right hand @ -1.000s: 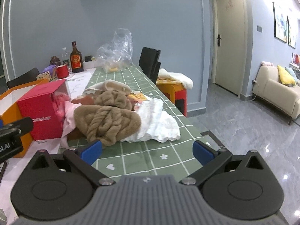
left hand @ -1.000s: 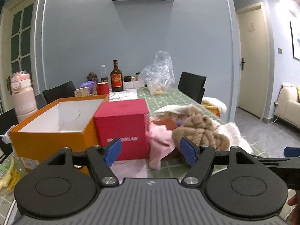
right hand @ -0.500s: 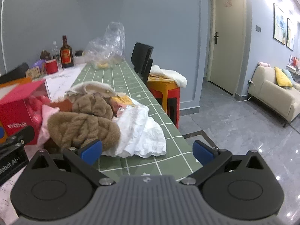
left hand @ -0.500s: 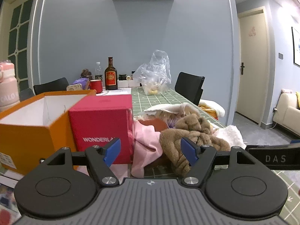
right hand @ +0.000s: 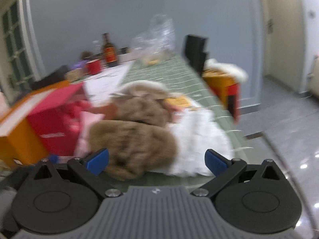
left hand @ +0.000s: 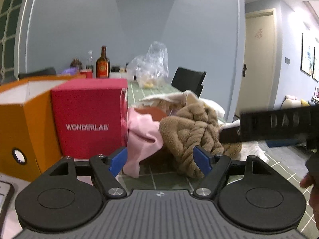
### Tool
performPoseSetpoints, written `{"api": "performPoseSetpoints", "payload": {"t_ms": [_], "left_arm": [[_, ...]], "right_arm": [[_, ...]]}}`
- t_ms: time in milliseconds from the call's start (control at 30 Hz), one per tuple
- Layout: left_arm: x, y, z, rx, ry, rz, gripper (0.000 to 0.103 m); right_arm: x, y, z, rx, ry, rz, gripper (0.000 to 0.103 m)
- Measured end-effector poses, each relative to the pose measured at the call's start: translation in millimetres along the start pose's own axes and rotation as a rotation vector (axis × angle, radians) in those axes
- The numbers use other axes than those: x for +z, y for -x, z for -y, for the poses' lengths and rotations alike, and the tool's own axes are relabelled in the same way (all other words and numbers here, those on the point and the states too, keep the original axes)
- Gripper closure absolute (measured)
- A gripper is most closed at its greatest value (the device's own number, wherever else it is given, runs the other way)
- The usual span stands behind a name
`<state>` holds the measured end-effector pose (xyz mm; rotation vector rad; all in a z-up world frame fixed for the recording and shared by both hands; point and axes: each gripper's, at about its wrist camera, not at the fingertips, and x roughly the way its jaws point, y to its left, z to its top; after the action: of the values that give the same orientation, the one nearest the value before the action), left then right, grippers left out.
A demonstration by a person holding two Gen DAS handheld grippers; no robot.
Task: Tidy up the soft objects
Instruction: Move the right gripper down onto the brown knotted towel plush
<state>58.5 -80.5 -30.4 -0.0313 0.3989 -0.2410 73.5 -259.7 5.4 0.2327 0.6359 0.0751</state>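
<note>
On my left-wrist feed I see the worktop (left hand: 173, 176) under a green checked cloth. At its far end a brown bottle (left hand: 102, 63) with a red label stands beside a red mug (left hand: 86, 73), and a crumpled clear plastic bag (left hand: 150, 64) sits to their right. A black chair (left hand: 188, 79) stands at the worktop's right edge, against the grey-blue wall (left hand: 129, 25). Further right I see a cream door (left hand: 257, 59), and 2 framed pictures (left hand: 309, 57) hang on the side wall.

Brown plush knot (left hand: 196, 133), pink cloth (left hand: 142, 135) beside (crumpled), white fluffy fabric (right hand: 201, 137) right, heaped on table
</note>
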Motion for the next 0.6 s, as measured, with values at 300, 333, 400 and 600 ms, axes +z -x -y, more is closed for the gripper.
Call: {"api": "performPoseSetpoints", "payload": {"t_ms": [300, 333, 400, 600], "left_arm": [[-1.8, -2.6, -7.4, -0.027, 0.034, -0.021, 0.015], [-2.6, -1.6, -8.7, -0.023, 0.041, -0.013, 0.015], [-2.3, 0.3, -12.5, -0.036, 0.062, 0.0, 0.015], [-1.2, 0.0, -17.9, -0.027, 0.091, -0.011, 0.015]], "right_arm": [[20.0, -62.9, -37.9, -0.138, 0.11, -0.103, 0.003], [17.9, -68.7, -41.0, -0.157, 0.127, -0.114, 0.003], [16.0, -76.5, -43.0, -0.164, 0.149, -0.123, 0.003], [16.5, -80.1, -46.2, -0.174, 0.157, -0.123, 0.003]]}}
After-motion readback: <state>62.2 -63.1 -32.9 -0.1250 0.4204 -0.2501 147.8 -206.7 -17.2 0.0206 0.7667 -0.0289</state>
